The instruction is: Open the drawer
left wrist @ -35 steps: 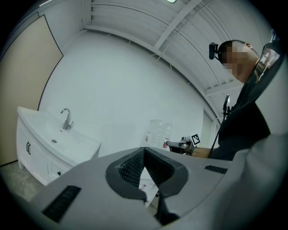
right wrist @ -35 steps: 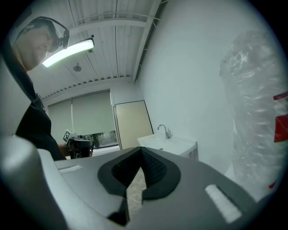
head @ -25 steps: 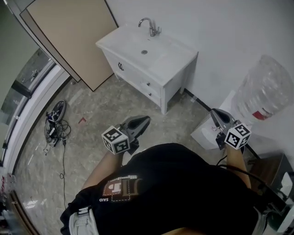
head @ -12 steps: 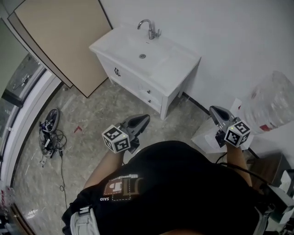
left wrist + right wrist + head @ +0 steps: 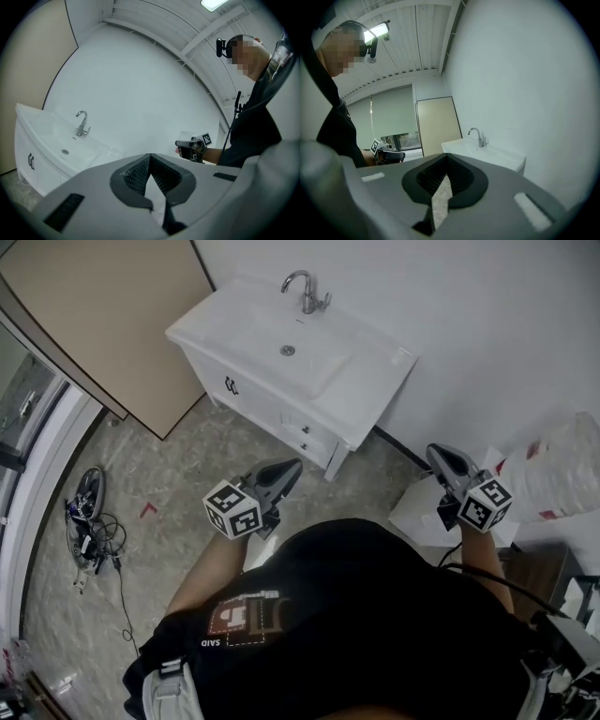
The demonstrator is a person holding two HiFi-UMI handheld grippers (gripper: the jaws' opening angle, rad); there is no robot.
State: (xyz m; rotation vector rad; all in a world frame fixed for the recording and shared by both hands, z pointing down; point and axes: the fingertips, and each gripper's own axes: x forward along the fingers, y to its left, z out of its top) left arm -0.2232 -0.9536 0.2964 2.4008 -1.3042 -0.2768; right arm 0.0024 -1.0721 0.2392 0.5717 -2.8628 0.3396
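Two empty grippers, jaws together: left gripper (image 5: pixel 287 468) mid-frame, right gripper (image 5: pixel 439 455) at right. Drawer (image 5: pixel 304 432) lies above, apart, likely nearer the left one.

A plain white wall (image 5: pixel 487 324) runs along the back, and a white washbasin cabinet (image 5: pixel 361 357) with a chrome tap (image 5: pixel 306 292) stands against it. Just left of the cabinet a tall beige panel (image 5: pixel 103 315) with a dark edge leans or stands upright. The floor (image 5: pixel 178 465) is grey marbled stone with a tangle of cables (image 5: pixel 89 535) lying near the window (image 5: pixel 19 399) at the left. In the right gripper view a lit ceiling lamp (image 5: pixel 377 32) hangs from a white slatted ceiling (image 5: pixel 417 42)
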